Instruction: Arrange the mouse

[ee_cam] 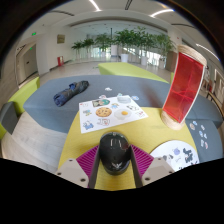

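One black computer mouse (113, 152) sits between the two magenta pads (141, 160) of the gripper (113, 163), low over the yellow counter (75, 148). The pads seem to press on both its sides, so I judge the gripper is closed on it and holds it. The mouse looks light and stiff, with a smooth rounded shell that can slip, so a hold on the flat side walls near the middle is safest. Beyond the fingers lies one white paper sheet (111, 112) with printed pictures, one red upright panel (184, 85) stands further away, and one dark bundle (70, 93) lies on the grey floor.
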`<state>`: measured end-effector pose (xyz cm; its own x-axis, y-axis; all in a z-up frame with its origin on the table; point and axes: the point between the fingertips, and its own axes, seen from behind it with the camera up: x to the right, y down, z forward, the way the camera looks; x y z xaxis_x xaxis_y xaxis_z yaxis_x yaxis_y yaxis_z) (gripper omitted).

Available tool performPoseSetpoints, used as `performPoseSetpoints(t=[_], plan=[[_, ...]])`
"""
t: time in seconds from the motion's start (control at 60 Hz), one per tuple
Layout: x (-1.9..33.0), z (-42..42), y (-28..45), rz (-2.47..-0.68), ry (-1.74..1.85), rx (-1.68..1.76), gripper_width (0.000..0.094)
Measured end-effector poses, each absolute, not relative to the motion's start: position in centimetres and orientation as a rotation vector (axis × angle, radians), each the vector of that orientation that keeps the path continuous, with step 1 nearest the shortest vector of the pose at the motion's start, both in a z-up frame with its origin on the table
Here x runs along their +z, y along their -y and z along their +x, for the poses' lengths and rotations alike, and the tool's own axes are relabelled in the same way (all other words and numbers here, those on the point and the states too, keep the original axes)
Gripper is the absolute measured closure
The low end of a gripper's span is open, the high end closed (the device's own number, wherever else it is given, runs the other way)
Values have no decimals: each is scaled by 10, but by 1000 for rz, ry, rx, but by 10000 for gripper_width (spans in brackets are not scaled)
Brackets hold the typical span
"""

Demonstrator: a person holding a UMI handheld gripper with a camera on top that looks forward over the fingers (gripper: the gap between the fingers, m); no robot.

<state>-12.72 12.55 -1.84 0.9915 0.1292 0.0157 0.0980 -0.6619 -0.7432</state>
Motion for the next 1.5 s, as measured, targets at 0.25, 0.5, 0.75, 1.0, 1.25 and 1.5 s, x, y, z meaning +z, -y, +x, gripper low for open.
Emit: performPoseSetpoints(t=[0.25, 0.5, 0.75, 1.0, 1.25, 1.5], plan=[[78, -120, -111, -2106, 159, 123, 520], [130, 13, -69, -2032, 75, -43, 525], [5, 56, -47, -2272, -34, 13, 527], [-15, 50, -47, -2344, -9, 26, 381], [50, 55, 1, -2267, 20, -54, 111], [133, 16, 90, -2156, 19, 7, 95]])
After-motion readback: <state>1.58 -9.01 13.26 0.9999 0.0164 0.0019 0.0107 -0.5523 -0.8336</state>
